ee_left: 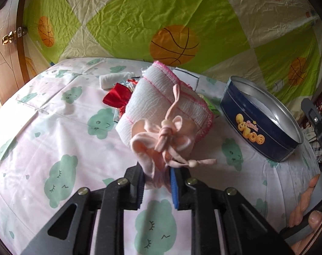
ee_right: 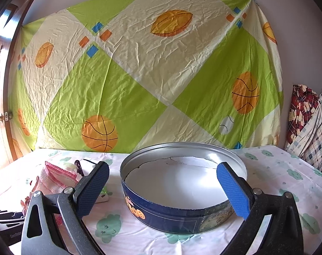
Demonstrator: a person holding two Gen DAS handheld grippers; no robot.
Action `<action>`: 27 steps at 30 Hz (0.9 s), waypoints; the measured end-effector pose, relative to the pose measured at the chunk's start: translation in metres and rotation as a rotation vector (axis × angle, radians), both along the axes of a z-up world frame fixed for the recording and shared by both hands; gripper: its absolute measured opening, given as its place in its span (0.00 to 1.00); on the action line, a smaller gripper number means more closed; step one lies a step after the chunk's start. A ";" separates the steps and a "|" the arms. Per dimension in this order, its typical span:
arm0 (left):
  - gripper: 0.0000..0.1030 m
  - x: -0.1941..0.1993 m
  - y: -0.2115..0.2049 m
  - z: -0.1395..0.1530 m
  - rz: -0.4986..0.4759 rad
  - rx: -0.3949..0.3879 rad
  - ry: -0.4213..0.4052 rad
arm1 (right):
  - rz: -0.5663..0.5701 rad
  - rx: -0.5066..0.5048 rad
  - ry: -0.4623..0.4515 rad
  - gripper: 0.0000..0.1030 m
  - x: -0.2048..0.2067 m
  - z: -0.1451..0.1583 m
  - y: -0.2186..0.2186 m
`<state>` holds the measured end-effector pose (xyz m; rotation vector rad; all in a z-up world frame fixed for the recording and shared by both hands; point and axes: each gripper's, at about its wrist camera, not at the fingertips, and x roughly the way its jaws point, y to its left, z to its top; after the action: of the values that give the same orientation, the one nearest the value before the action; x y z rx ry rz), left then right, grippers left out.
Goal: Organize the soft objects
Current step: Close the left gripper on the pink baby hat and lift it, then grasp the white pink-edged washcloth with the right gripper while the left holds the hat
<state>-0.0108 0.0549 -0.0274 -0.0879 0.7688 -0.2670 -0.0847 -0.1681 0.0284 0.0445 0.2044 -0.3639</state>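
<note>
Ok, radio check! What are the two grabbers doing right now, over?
Left gripper shut on pink drawstring pouch. Right gripper open, holding nothing, facing the blue cookie tin. Tin holds nothing yet. White folded cloth behind pouch.

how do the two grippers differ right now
The left gripper is shut on the pink drawstring pouch; the right gripper is open and holds nothing. The left gripper faces the white pink-edged cloth, while the right gripper faces the round blue cookie tin, its fingers spread about as wide as the tin. Both have black frames with blue textured pads.
</note>
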 end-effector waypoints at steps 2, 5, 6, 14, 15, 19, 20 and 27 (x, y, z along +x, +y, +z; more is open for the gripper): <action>0.16 -0.005 0.010 0.004 0.005 -0.010 -0.014 | 0.017 0.001 0.001 0.99 0.001 0.000 0.001; 0.16 -0.011 0.025 0.011 0.012 -0.039 -0.045 | 0.063 -0.004 -0.005 0.99 0.001 -0.001 0.005; 0.16 -0.013 0.031 0.013 0.019 -0.042 -0.059 | 0.088 -0.009 -0.008 0.98 0.001 -0.001 0.008; 0.16 -0.021 0.061 0.022 0.096 -0.014 -0.129 | 0.415 0.114 0.123 0.83 0.029 -0.013 0.037; 0.16 -0.021 0.065 0.023 0.102 -0.022 -0.130 | 0.452 0.151 0.155 0.83 0.036 -0.015 0.044; 0.16 -0.023 0.079 0.024 0.120 -0.030 -0.132 | 0.525 0.236 0.258 0.84 0.065 -0.024 0.078; 0.16 -0.024 0.082 0.024 0.126 -0.027 -0.133 | 0.529 0.255 0.271 0.84 0.070 -0.028 0.087; 0.16 -0.025 0.103 0.022 0.157 -0.020 -0.135 | 0.494 0.333 0.471 0.84 0.118 -0.056 0.122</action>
<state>-0.0354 0.1574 -0.0055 -0.1466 0.6212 -0.1301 0.0338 -0.0457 -0.0274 0.2324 0.7259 0.1628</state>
